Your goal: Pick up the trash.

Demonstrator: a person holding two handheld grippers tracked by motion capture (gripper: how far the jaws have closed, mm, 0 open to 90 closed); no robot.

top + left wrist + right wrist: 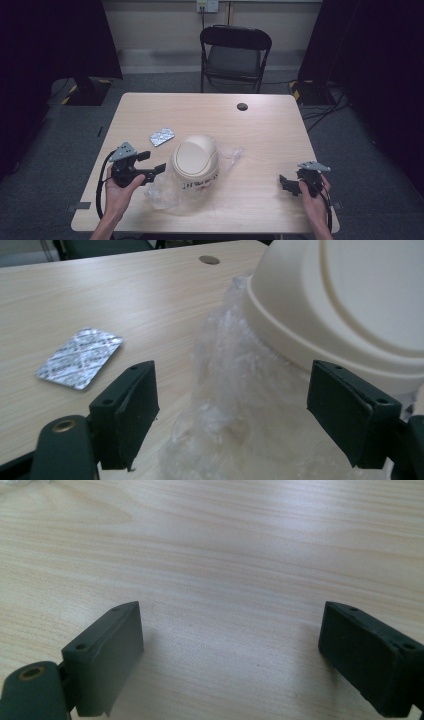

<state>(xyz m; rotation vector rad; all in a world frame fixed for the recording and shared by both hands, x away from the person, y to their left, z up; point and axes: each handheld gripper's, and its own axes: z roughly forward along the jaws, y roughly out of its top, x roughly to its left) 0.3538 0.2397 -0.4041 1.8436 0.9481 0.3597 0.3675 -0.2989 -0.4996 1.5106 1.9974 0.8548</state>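
One smooth cream domed lid [195, 157] on crinkled clear plastic bag [170, 192]; one foil blister pack [162, 136]. Pale woodgrain worktop [260, 145]. Left gripper [156, 170], right gripper [285, 183]: jaws spread, empty.

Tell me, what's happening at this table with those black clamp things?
A person holds a two-jaw gripper in each hand. The left gripper is open beside a cream dome-shaped lid resting on a crumpled clear plastic bag, gripping nothing. The right gripper is open over bare table. A foil blister pack lies untouched nearby.
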